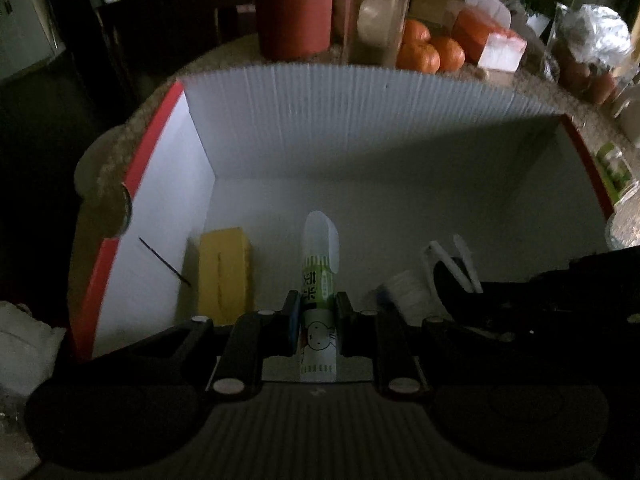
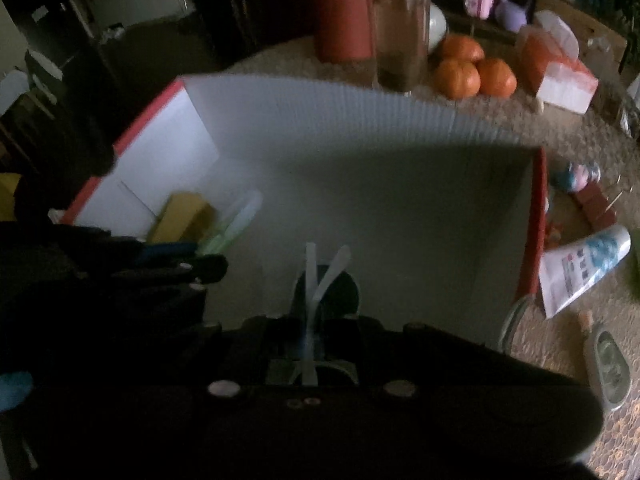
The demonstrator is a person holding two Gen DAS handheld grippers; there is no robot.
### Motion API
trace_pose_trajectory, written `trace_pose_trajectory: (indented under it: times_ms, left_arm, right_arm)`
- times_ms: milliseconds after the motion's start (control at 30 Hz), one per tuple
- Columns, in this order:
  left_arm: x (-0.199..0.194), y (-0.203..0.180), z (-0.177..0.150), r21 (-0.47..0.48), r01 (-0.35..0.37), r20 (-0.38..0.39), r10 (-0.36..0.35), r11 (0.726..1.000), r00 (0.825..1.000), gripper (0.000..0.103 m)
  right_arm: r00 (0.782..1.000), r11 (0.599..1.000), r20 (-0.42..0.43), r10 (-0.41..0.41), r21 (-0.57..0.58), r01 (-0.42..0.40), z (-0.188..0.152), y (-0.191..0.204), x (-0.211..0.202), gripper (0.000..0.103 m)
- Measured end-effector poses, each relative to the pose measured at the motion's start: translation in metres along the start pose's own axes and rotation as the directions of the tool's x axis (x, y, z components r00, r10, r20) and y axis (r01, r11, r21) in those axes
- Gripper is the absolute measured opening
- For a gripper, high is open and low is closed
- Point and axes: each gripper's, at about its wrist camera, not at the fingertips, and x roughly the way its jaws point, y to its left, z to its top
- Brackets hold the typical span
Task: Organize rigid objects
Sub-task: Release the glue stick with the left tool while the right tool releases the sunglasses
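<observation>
A white box (image 1: 360, 120) with red rims stands open under both grippers. My left gripper (image 1: 317, 312) is shut on a white and green tube (image 1: 318, 264) with a cartoon rabbit on it, which points down into the box. A yellow block (image 1: 226, 272) lies on the box floor at the left (image 2: 180, 216). My right gripper (image 2: 308, 328) is shut on a thin white forked piece (image 2: 316, 276) with a dark round part behind it. In the left wrist view that right gripper (image 1: 460, 276) hangs inside the box at the right. The left gripper (image 2: 192, 260) and its tube (image 2: 236, 220) show in the right wrist view.
Behind the box stand a red cylinder (image 1: 294, 8), a clear jar (image 1: 376, 12), three oranges (image 1: 430, 48) and an orange and white tissue box (image 1: 492, 40). To the right of the box lie a white tube (image 2: 588, 264), small items and a grey device (image 2: 608, 368) on a speckled countertop.
</observation>
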Motion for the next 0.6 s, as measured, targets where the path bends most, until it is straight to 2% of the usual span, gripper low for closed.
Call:
trace_pose_trajectory:
  times_ms: [267,600]
  left_arm:
    - [0.014,0.003,0.0,-0.019,0.005,-0.069,-0.007,1.0,0.998,0.018]
    - [0.019,0.004,0.001,-0.059,-0.002,-0.108,-0.005,0.998,0.994,0.018]
  right_arm:
    - [1.0,1.0,-0.029,-0.01,-0.001,0.01,-0.002,-0.004,0.005,0.006]
    - [1.0,1.0,-0.031,0.003,-0.001,-0.003,0.0,-0.002,0.002,0.019]
